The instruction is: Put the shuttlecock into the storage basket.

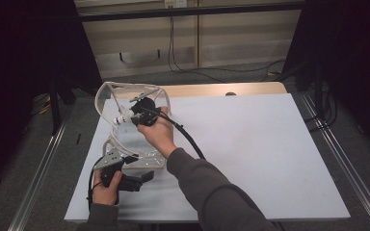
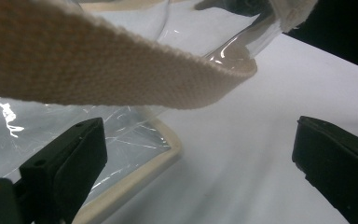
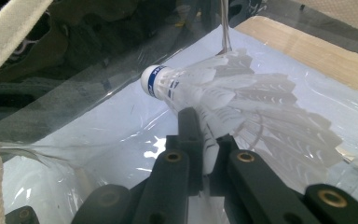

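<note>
A clear plastic bag with beige trim stands open at the left of the white table top. My right gripper reaches into its mouth, shut on a white feather shuttlecock. In the right gripper view the jaws pinch the feathers of the shuttlecock, whose blue-striped cork points away inside the bag wall. My left gripper is open at the bag's near corner. In the left gripper view its jaws stand wide apart under the bag's beige webbing strap, beside the bag's trimmed corner.
White table top stretches to the right of the bag. A wooden strip runs along the table's far edge. Metal rails flank the table, and cables lie on the floor beyond it.
</note>
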Demonstrator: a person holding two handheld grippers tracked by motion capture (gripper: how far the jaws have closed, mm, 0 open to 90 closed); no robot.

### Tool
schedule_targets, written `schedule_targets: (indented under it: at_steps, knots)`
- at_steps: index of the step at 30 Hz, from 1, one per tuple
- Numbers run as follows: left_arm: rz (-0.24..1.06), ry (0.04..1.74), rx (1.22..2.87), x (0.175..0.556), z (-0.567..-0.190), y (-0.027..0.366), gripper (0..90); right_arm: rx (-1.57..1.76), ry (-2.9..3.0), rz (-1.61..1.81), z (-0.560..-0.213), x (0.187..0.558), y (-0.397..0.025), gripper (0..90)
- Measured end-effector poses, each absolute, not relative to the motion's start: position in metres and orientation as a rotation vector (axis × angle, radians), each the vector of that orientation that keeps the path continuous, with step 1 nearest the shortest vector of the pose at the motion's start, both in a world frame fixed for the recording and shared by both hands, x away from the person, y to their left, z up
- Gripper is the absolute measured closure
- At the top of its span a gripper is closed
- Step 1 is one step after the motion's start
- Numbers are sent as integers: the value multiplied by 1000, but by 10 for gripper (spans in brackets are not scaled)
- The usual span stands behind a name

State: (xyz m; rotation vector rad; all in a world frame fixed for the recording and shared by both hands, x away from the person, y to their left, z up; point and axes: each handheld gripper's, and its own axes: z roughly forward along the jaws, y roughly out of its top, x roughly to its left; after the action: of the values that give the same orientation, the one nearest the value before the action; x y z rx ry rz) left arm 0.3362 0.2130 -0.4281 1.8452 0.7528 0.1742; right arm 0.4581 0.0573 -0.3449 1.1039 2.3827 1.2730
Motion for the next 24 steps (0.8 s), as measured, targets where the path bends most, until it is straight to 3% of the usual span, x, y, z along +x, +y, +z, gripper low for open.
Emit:
schedule_targets:
  at_steps: [24]
  knots:
    - [176, 754, 1840, 336, -428, 213, 32, 1095, 2378, 1278, -351, 459, 59, 887]
